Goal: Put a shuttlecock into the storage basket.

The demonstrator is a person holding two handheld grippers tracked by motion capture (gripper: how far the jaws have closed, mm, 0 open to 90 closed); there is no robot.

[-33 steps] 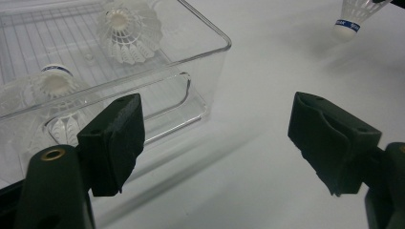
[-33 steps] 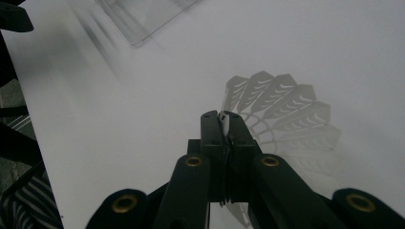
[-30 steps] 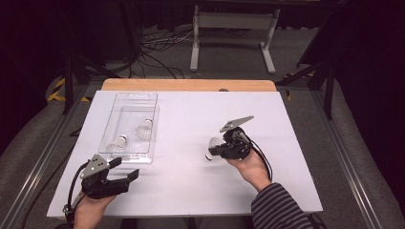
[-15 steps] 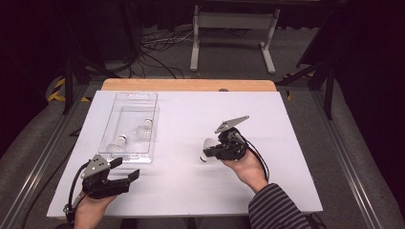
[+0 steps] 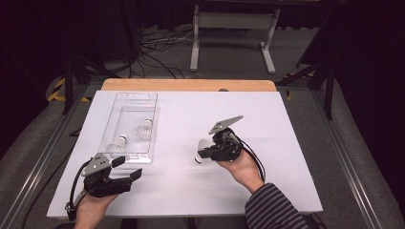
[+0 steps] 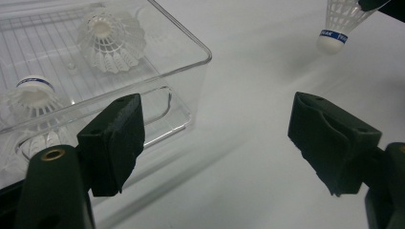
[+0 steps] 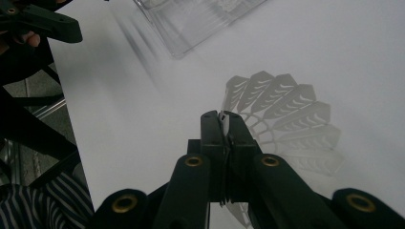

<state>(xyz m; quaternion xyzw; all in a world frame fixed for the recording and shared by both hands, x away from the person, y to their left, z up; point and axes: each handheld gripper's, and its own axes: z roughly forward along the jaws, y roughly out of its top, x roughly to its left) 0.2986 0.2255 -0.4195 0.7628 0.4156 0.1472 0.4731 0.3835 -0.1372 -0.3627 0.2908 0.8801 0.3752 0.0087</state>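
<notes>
1. Tray point(image 5: 129, 102) of clear plastic sits on the white table point(image 5: 286, 191), toward the far left as we see it from the high view. It lies flat, long side running away from us.
2. Inside the tray we count two shuttlecocks. One point(image 5: 143, 129) lies near the middle of the tray, the other point(image 5: 117, 143) closer to the near left corner. They are apart, not touching.
3. In the left gripper view the same two show through the clear wall: one point(image 6: 111, 40) with its white cork toward the camera, one point(image 6: 29, 95) with a blue band round its cork. A ribbed floor shows under them.
4. Left gripper point(image 5: 125, 168) rests on the table just before the near edge of the tray. We see its jaws standing wide apart in its own view, with bare table between them, gripping nothing.
5. Right gripper point(image 5: 202, 153) is right of the middle of the table, well apart from the tray, pointing left toward it.
6. Its jaws are closed, pinching the feathered skirt of a third shuttlecock point(image 5: 202, 151). In the right gripper view the pads meet on the skirt's thin edge point(image 7: 228, 129), and the feathers fan out beyond them.
7. The held shuttlecock hangs cork down, just above the table; whether the cork touches we cannot tell. In the left gripper view its blue-banded cork point(image 6: 334, 38) points down.
</notes>
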